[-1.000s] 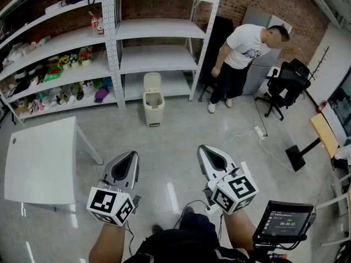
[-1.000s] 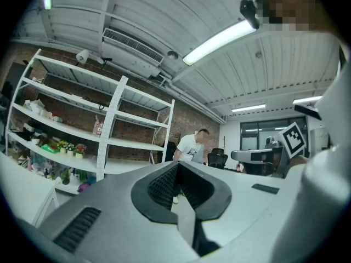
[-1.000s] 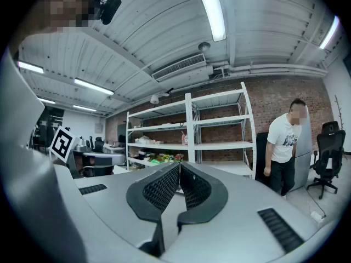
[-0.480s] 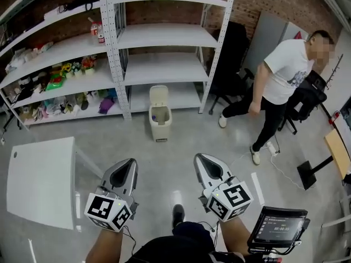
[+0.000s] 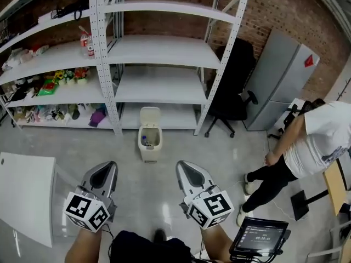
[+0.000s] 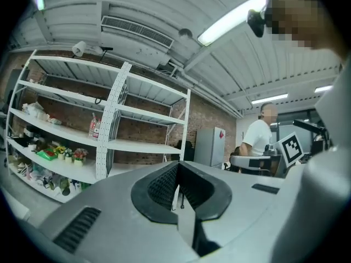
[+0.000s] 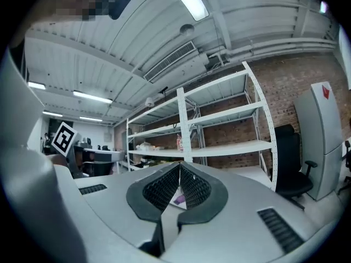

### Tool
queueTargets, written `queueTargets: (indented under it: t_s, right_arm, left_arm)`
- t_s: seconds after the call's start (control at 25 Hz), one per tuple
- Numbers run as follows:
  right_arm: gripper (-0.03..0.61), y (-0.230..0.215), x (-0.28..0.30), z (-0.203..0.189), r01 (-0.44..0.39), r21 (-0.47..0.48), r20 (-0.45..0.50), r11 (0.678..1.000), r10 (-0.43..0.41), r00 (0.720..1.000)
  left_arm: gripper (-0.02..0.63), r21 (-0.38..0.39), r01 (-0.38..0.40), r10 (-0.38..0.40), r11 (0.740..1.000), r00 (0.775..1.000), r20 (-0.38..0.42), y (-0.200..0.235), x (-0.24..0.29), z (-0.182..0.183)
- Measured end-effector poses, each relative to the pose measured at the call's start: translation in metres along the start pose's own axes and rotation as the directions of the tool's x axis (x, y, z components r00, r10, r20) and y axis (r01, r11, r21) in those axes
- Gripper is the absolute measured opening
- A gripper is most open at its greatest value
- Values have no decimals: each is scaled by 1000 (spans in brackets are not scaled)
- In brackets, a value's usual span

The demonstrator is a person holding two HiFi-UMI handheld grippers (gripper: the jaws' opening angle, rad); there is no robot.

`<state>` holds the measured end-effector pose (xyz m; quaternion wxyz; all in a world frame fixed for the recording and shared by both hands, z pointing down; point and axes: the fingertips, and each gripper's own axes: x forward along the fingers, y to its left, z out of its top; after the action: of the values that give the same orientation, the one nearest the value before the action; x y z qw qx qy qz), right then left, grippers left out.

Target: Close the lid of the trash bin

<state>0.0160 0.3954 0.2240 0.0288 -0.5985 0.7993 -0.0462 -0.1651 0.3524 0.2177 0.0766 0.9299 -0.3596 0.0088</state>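
Observation:
A beige pedal trash bin (image 5: 149,144) stands on the floor in front of the white shelving. Its lid (image 5: 150,115) is raised upright, and something small lies inside. In the head view my left gripper (image 5: 109,167) and right gripper (image 5: 183,167) are held side by side, well short of the bin and apart from it. Both are shut with nothing between the jaws. The left gripper view shows my left gripper (image 6: 176,170) with jaws together, and the right gripper view shows the same for my right gripper (image 7: 179,170). Both views point up at shelves and ceiling, so the bin is hidden in them.
White metal shelving (image 5: 159,48) runs behind the bin, with small items on its left bays. A white table (image 5: 24,193) is at the left. At the right are a black office chair (image 5: 233,106), a grey cabinet (image 5: 277,81) and a walking person (image 5: 312,141). A tablet (image 5: 258,237) sits bottom right.
The view has advanced toward the bin, which now looks closer and more centred. The person has walked from the back to the right edge. Both grippers stay shut.

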Motion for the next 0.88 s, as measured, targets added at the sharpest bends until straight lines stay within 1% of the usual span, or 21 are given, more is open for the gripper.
queueTargets:
  t_s: [0.12, 0.24, 0.32, 0.44, 0.6, 0.8, 0.88]
  right_arm:
    - [9, -17, 32, -5, 11, 1, -21, 1000, -11, 1000]
    - [9, -54, 61, -20, 21, -3, -41, 1000, -22, 999]
    - [9, -73, 86, -24, 27, -5, -47, 1000, -27, 999]
    - [9, -88, 136, -21, 41, -15, -55, 999, -42, 998]
    - [9, -109, 200, -8, 90, -46, -65, 995, -93, 994]
    - [9, -126, 281, 0, 113, -33, -71, 993, -115, 991]
    - [9, -133, 309, -1, 111, -26, -84, 993, -113, 990]
  left_arm:
    - [-9, -24, 7, -7, 1000, 1000, -3, 25, 32, -2]
    - [-9, -37, 3, -4, 999, 1000, -8, 40, 77, -17]
    - [-9, -37, 4, -4, 999, 1000, -1, 57, 106, -18]
    - [-9, -30, 21, -20, 999, 1000, 13, 96, 147, -9]
    - [-9, -45, 81, -80, 996, 997, 20, 144, 204, 2]
    - [-9, -28, 121, -120, 992, 992, 34, 206, 255, 30]
    - [-9, -39, 129, -128, 991, 991, 29, 226, 278, 32]
